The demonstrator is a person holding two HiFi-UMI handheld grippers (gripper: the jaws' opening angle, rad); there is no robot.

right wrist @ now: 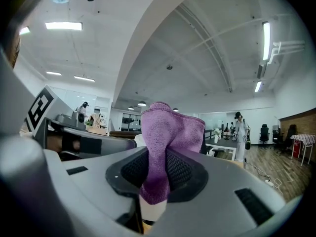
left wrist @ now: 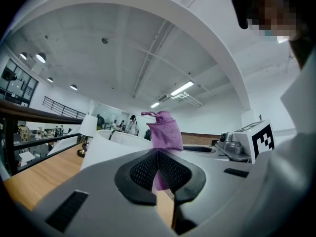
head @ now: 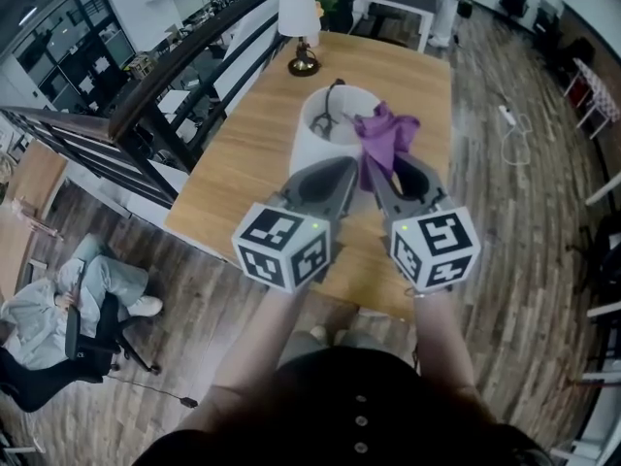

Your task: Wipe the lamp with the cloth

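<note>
left gripper [head: 345, 175]: jaws pressed together on a fold of the cloth [head: 386, 129]; purple shows above and below the pads in the left gripper view.
right gripper [head: 380, 179]: pinching the same cloth, a thick bunch standing up out of its jaws.
cloth position: held between both tips, bunched over the near rim of the shade, free ends flopping toward 1 o'clock.
lamp [head: 312, 149]: big white shade at 12 o'clock from both grippers, just beyond the tips, upright, open top facing the head camera, wire frame inside.
nearer arm: about equal; left tip lies against the shade wall, right sits at the rim with most of the cloth.
next move (judgement): push the cloth forward and down onto the shade wall, then sweep around.
second lamp [head: 301, 27]: small table lamp, well apart at 11 o'clock, far end of the table [head: 233, 178].
edges: table edge and railing [head: 146, 95] at 9 o'clock.
room: open tabletop at 3 o'clock, so sweep that way.
risk (judgement): light shade may tip if pushed hard.
</note>
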